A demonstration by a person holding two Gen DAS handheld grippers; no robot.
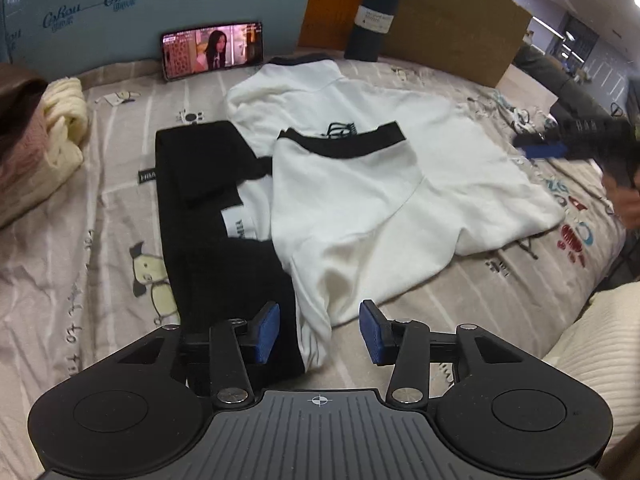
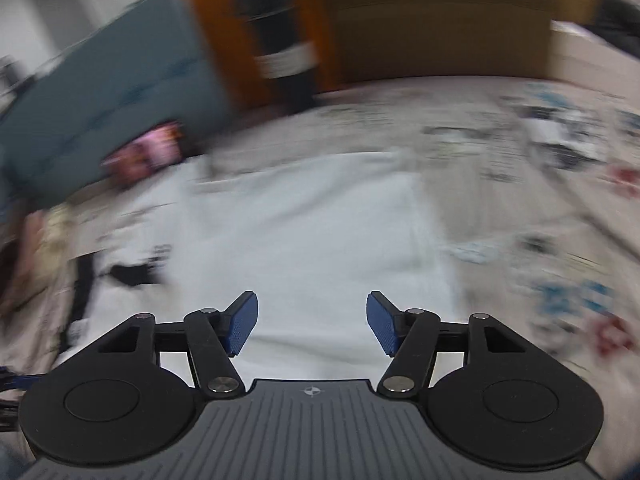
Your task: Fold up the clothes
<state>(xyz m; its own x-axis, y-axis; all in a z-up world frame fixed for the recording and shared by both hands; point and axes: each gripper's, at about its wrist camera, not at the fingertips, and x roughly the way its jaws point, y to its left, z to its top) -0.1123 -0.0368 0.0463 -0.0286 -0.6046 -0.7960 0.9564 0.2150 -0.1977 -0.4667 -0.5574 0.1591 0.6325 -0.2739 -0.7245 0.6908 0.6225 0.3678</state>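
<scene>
A white garment with black trim (image 1: 360, 184) lies partly folded on the patterned bedsheet (image 1: 100, 208), with a black part (image 1: 208, 200) along its left side. My left gripper (image 1: 319, 330) is open and empty, just above the garment's near corner. My right gripper (image 2: 312, 320) is open and empty over the white garment (image 2: 304, 232); its view is motion-blurred. The right gripper also shows at the far right of the left wrist view (image 1: 560, 144).
A phone (image 1: 212, 50) playing video leans on a blue board (image 1: 140, 8) at the back. A dark bottle (image 1: 376, 12) stands by a cardboard box (image 1: 452, 28). Folded cream and pink knitwear (image 1: 52, 128) lies at the left. A cream cushion (image 1: 600, 340) sits at the right.
</scene>
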